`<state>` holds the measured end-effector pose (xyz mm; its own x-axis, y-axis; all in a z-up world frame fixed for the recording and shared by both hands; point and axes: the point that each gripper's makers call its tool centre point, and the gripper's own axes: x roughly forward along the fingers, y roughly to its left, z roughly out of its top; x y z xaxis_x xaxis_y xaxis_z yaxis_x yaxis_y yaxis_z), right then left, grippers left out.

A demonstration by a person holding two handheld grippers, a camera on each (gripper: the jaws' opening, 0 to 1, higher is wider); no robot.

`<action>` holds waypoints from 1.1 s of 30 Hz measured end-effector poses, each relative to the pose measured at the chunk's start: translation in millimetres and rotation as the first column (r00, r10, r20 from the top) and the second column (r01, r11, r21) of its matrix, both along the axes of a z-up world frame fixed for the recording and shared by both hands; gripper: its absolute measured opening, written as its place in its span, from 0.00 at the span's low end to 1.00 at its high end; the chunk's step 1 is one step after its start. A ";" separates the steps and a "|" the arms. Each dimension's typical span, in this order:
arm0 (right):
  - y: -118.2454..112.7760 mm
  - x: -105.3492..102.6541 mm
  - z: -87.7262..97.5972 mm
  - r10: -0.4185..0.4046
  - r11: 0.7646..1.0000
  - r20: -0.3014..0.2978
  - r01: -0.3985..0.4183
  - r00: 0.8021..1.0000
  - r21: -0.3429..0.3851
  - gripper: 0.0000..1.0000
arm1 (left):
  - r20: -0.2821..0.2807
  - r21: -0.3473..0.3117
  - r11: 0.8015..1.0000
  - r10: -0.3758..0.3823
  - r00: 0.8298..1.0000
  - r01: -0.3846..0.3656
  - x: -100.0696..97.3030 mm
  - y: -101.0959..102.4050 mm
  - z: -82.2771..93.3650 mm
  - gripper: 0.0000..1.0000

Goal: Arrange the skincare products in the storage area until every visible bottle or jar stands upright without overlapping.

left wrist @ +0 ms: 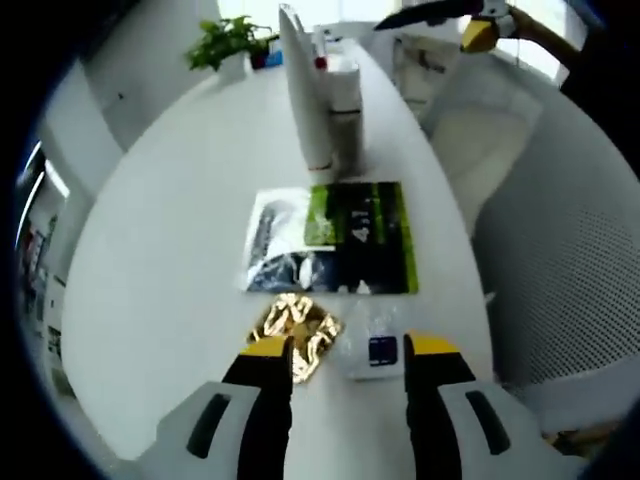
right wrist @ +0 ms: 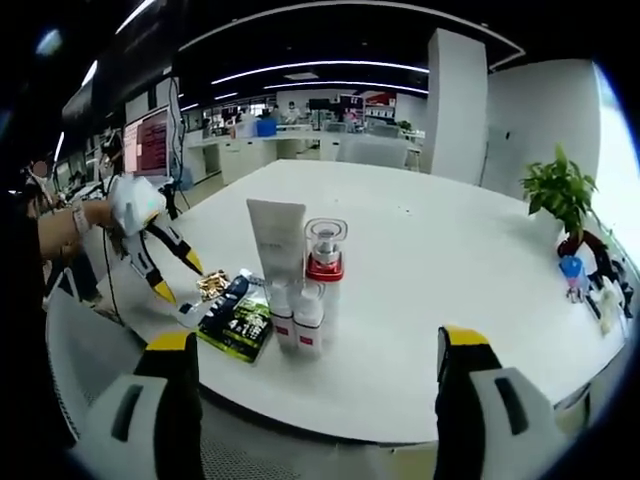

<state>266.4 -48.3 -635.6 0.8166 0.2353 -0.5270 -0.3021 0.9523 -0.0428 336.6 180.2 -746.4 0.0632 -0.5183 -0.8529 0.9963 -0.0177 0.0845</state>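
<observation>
Open-plan office with ceiling light strips surrounds the long white desk on which I work. Near its edge stand the upright products: a tall white squeeze tube, a clear jar with a red collar just beside it, and two small white bottles in front, close together. Beside this group lie flat a green-and-black printed sachet, a clear plastic packet with dark contents, a crumpled gold foil packet and a small clear sachet with a blue label. My left gripper, jaws apart and empty, hangs directly over the gold foil and the blue-labelled sachet, which lie between and just ahead of its tips. My right gripper, jaws wide apart and empty, hangs off the desk edge, facing the standing group. I judge the left is the nearer to the flat items.
</observation>
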 end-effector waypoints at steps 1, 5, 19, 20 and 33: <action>-0.5 -0.3 0.2 -0.002 1.000 0.001 0.002 1.000 0.000 0.99 | 0.007 0.010 1.000 -0.011 1.000 0.011 2.5 0.7 -0.2 0.41; -2.7 -1.9 0.7 -0.007 1.000 0.001 0.007 1.000 0.000 0.99 | 0.027 0.024 1.000 -0.016 1.000 0.015 16.1 1.7 -0.8 0.42; -2.8 -4.4 2.1 -0.023 1.000 0.001 0.023 1.000 0.009 0.99 | 0.118 0.112 0.985 -0.143 0.983 0.130 42.2 3.9 -7.8 0.41; -2.4 -4.7 1.7 -0.023 1.000 -0.002 0.023 1.000 0.008 0.99 | 0.114 0.116 0.983 -0.153 0.982 0.140 42.1 3.5 -9.2 0.41; 1.8 -5.9 0.1 -0.022 0.999 -0.017 0.023 1.000 0.026 0.99 | 0.075 0.153 0.962 -0.238 0.968 0.224 45.3 2.2 -25.1 0.42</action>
<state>260.5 -46.5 -635.5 0.8129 0.2310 -0.5347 -0.2809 0.9596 -0.0126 381.9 182.4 -771.5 0.0376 -0.4023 -0.9148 0.9516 -0.2649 0.1556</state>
